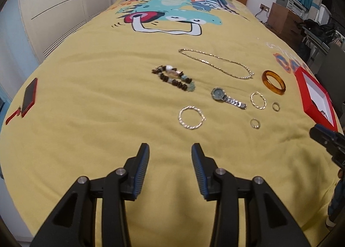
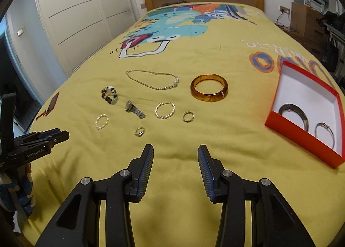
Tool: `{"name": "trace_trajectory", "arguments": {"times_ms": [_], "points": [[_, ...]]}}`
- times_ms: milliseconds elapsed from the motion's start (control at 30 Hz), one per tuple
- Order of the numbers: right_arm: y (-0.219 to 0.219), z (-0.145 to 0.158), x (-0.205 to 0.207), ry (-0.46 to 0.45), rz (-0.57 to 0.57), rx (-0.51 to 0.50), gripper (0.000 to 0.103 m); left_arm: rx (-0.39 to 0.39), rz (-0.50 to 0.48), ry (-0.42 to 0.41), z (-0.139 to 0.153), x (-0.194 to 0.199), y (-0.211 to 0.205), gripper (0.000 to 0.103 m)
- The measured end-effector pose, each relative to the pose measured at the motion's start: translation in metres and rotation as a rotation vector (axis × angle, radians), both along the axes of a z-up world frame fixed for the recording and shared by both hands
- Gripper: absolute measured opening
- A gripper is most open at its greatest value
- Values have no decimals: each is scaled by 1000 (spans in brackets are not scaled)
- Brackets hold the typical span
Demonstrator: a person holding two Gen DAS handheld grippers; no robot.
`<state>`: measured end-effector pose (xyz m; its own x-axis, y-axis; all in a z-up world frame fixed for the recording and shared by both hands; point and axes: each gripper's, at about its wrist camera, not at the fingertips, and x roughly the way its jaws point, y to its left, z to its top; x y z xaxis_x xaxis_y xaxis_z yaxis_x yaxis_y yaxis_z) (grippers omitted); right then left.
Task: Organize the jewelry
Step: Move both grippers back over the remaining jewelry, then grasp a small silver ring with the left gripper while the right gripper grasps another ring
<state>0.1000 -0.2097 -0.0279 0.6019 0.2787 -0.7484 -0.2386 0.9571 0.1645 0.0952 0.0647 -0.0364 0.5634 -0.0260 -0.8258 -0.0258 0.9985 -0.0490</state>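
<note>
**Approach before first pick**

Left gripper (image 1: 170, 150) is held half-open, empty, near the twisted hoop (image 1: 191, 117). Right gripper (image 2: 175, 152) likewise part-open, empty. Far right, the red box (image 2: 286, 126) already holds two bangles. Hoop should be straddled squarely, bedspread (image 2: 215, 128) not pinched.

Two rings (image 2: 188, 116), one watch (image 2: 134, 110)

glossy amber bangle (image 2: 209, 91), matt cloth bedspread (image 2: 226, 130)
</note>
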Motion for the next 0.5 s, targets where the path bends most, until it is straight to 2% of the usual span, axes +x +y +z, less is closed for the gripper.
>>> {"name": "trace_trajectory", "arguments": {"times_ms": [267, 500], "points": [[-1, -17, 30, 21, 26, -13, 42, -32, -17, 27, -17, 32, -19, 39], [-3, -28, 52, 30, 34, -15, 42, -66, -2, 31, -22, 42, -20, 39]]}}
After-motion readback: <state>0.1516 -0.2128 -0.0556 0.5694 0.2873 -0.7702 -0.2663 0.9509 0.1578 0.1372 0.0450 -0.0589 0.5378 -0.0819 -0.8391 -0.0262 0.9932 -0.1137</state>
